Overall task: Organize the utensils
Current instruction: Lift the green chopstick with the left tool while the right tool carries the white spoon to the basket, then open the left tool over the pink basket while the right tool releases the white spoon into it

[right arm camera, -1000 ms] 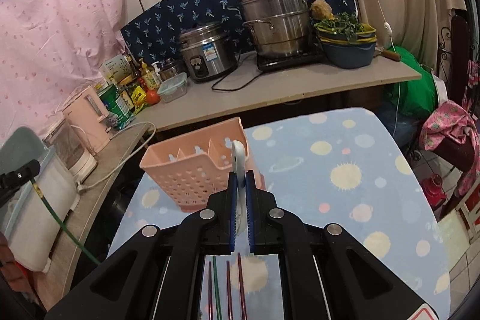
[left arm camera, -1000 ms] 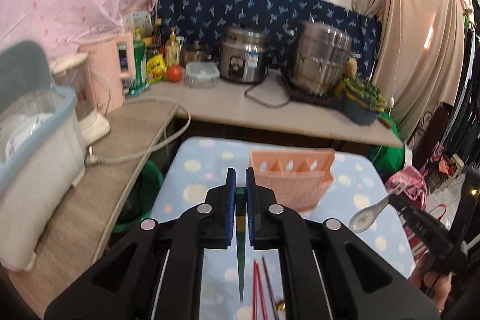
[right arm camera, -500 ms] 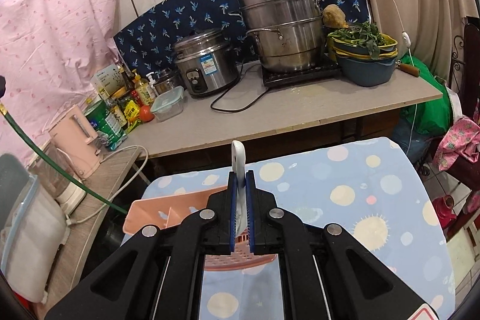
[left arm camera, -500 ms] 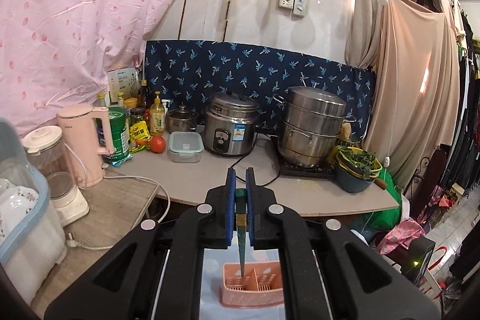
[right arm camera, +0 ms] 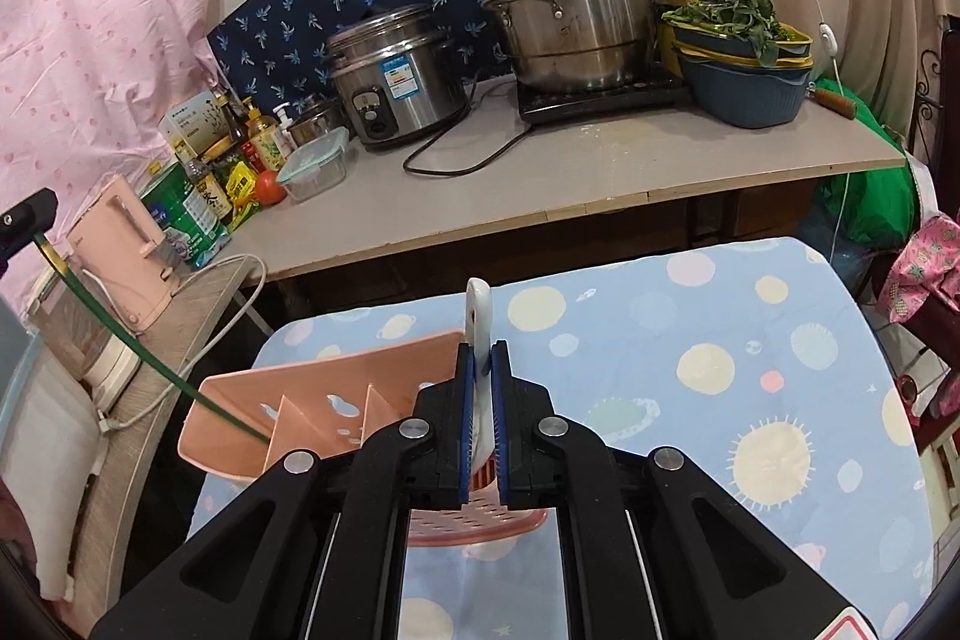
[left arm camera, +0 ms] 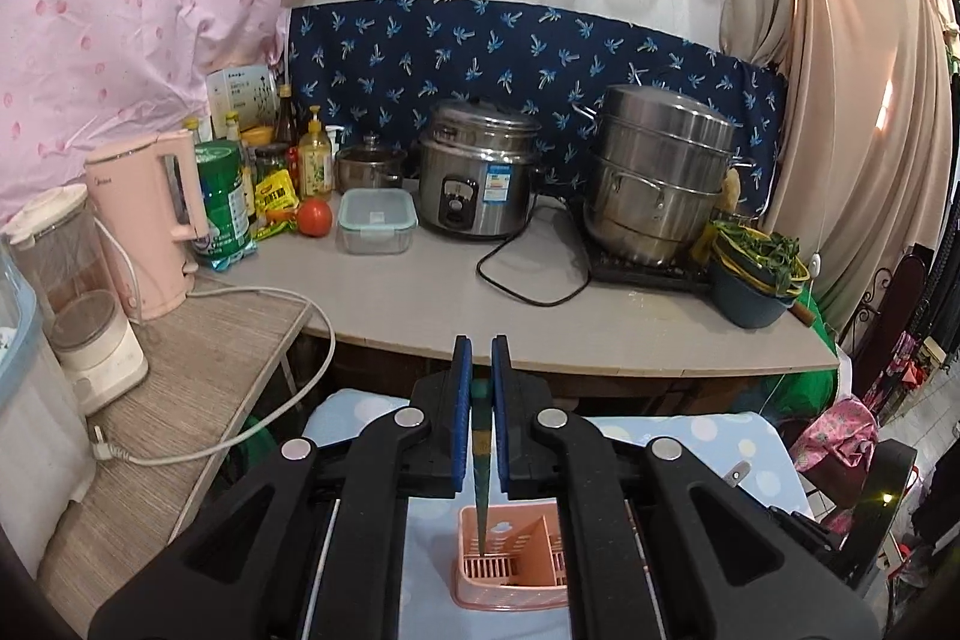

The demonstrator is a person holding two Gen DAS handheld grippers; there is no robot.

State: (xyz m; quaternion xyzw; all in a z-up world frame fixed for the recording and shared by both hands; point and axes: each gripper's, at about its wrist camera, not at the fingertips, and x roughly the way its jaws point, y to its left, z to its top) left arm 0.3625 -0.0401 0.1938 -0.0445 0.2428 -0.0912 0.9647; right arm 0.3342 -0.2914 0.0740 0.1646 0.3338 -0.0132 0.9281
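On the tabletop (right arm camera: 750, 316) with its planet-print cloth: a pink slotted utensil basket (left arm camera: 510, 568), near the cloth's left part. Above it, left hand-held gripper (left arm camera: 480, 388) clamped on a green chopstick (left arm camera: 481, 484), tip pointing down into the basket's left compartment, just at the slotted floor. In the right wrist view, same chopstick slanting in from the upper left to the basket's rim. Right hand-held gripper (right arm camera: 479, 370) pinched on a white spoon (right arm camera: 479, 316), handle end sticking up past the fingertips, bowl hidden between the blue pads; basket partly covered by that gripper's black body. Behind, on a grey counter (left arm camera: 540, 304): rice cooker (left arm camera: 477, 184) with its black cord looped forward, tall steel steamer pot (left arm camera: 660, 172), clear lidded box (left arm camera: 376, 221), tomato (left arm camera: 314, 218), bottles, blue basin of greens (left arm camera: 756, 274). To the left, on a wood-grain side shelf: pink kettle (left arm camera: 150, 214) and a small blender, white cable trailing off the edge.
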